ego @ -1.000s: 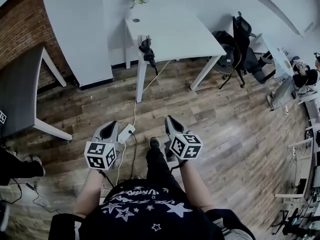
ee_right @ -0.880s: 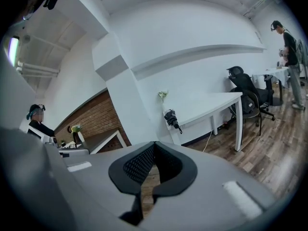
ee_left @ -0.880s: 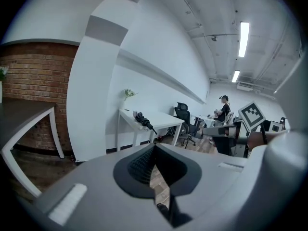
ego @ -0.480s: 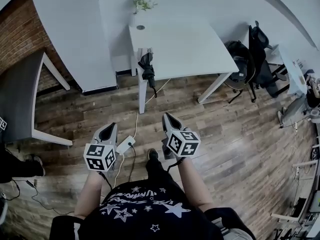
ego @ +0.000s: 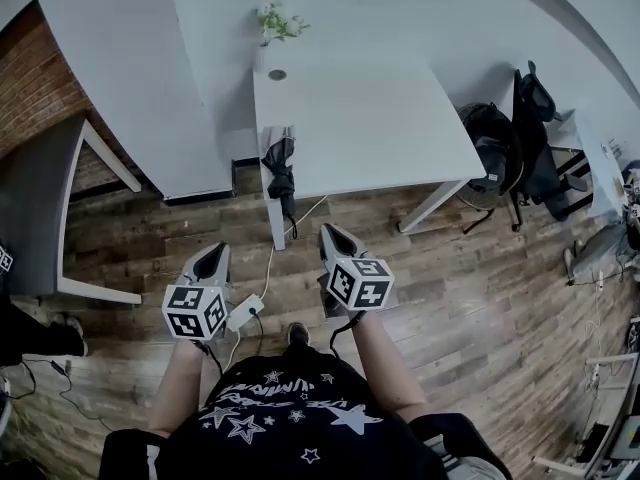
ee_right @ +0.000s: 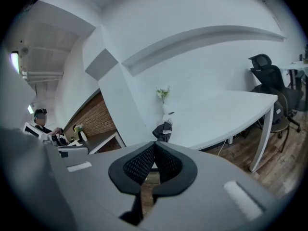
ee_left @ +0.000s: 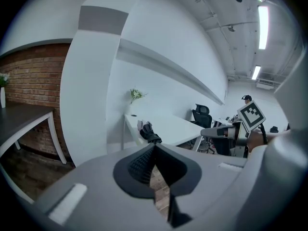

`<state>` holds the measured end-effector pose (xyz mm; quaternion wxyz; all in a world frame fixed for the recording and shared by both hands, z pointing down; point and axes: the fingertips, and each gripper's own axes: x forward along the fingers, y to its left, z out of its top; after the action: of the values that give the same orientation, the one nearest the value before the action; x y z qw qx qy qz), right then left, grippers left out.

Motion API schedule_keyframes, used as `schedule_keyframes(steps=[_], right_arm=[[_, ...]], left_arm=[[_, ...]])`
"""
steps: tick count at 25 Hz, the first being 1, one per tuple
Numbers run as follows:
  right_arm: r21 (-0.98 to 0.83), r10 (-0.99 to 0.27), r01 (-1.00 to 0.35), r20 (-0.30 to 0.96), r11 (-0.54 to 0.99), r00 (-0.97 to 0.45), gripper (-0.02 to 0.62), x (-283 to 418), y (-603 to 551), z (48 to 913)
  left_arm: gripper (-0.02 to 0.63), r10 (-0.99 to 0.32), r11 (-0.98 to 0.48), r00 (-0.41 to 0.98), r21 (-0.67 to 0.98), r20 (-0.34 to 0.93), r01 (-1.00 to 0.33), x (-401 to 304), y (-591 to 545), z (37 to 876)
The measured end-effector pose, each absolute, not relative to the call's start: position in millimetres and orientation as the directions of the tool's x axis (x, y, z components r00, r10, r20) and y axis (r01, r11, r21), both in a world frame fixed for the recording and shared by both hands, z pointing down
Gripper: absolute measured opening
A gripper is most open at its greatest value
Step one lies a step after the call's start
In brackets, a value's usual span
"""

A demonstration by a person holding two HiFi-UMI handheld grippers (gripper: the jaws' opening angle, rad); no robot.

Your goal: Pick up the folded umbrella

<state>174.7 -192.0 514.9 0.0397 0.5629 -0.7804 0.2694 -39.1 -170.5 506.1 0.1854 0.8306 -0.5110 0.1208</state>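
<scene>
The folded black umbrella (ego: 281,173) hangs over the near left corner of the white table (ego: 370,118), its tip pointing at the floor. It also shows ahead of the jaws as the dark umbrella (ee_left: 150,134) in the left gripper view and the umbrella (ee_right: 163,130) in the right gripper view. My left gripper (ego: 214,255) is held over the wooden floor, short of the table and left of the umbrella, jaws together and empty. My right gripper (ego: 329,234) is a little right of the umbrella, near the table edge, also shut with nothing in it.
A small plant in a vase (ego: 272,23) stands at the table's far left. Black office chairs (ego: 505,133) crowd its right end. A white power strip (ego: 245,312) with its cable lies on the floor. A dark table (ego: 40,203) and a brick wall are at the left.
Both grippers have moved forward across the floor toward the white table. The table and the hanging umbrella now sit nearer and lower in the head view.
</scene>
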Motion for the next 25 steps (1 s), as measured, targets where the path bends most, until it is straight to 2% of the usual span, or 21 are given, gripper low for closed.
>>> schedule_keyframes(steps=[7,16,25], right_arm=[[-0.376,-0.831,-0.893,0.393,0.246,-0.394,0.017,192,-230,522],[-0.416,-0.808,-0.874,0.408,0.251,-0.426,0.017,172,-250,528],[-0.393,-0.801,-0.900,0.468,0.189,-0.373,0.017,147,-285,538]], left_arm=[[0.003,-0.839,-0.364,0.404,0.177,0.365,-0.914,-24,-204,493],[0.003,-0.848,-0.339,0.375,0.159,0.374,-0.927,-37,-207,492],[0.003,-0.836,-0.349,0.383,0.159,0.394,-0.924,-68,-229,498]])
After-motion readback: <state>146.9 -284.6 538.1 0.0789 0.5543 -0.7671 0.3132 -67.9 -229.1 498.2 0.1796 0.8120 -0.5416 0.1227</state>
